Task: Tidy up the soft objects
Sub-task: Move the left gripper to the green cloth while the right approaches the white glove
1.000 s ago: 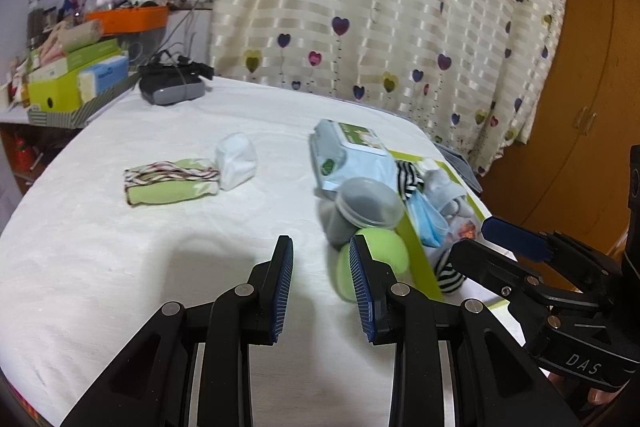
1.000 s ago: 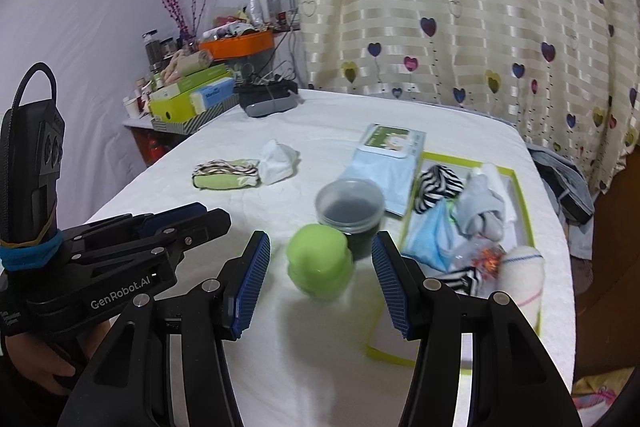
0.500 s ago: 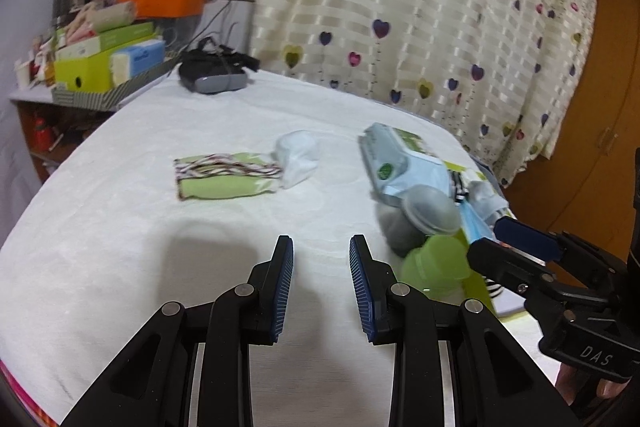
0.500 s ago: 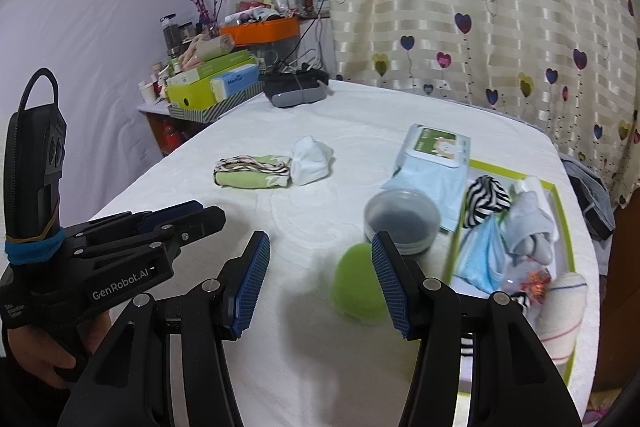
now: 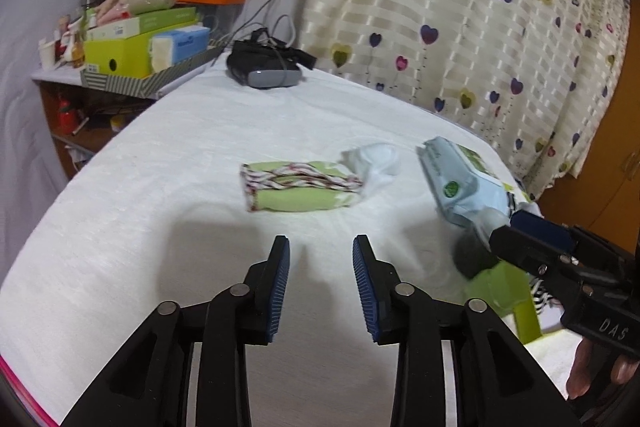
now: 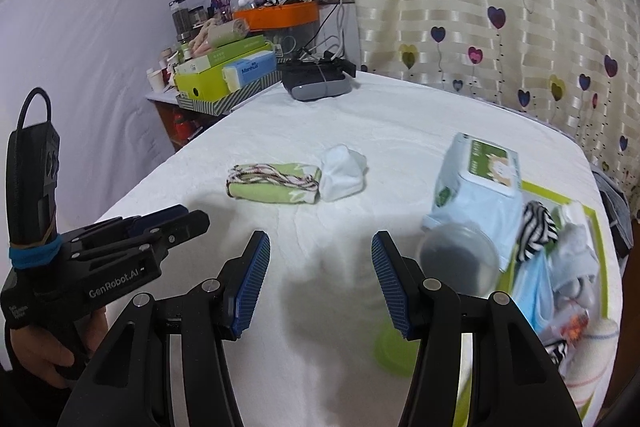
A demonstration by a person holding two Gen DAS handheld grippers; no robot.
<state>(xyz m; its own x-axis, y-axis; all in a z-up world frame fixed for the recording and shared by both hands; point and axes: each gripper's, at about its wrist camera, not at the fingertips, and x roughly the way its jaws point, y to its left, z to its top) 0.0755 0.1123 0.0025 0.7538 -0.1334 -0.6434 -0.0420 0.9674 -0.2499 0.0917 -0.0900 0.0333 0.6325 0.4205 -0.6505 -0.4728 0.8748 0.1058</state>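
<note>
Both grippers hang over the white bedsheet (image 5: 140,195) with nothing between the pads: the left gripper (image 5: 321,247) is spreading apart, the right gripper (image 6: 320,243) sits wide. The rolled green sock (image 6: 274,183) lies ahead mid-bed, touching a white sock (image 6: 344,173); the green-rimmed tray (image 6: 596,223) of soft stuff is off right.

- A counter (image 6: 400,123) under a white textured cloth carries everything.
- Green patterned folded sock (image 6: 274,183) touching a white balled sock (image 6: 344,171), mid-counter.
- Headset (image 6: 318,83) at the far edge.
- Wipes pack (image 6: 480,183), grey lidded cup (image 6: 460,263), green round object (image 6: 390,351) and a green-rimmed tray (image 6: 596,223) on the right.
</note>
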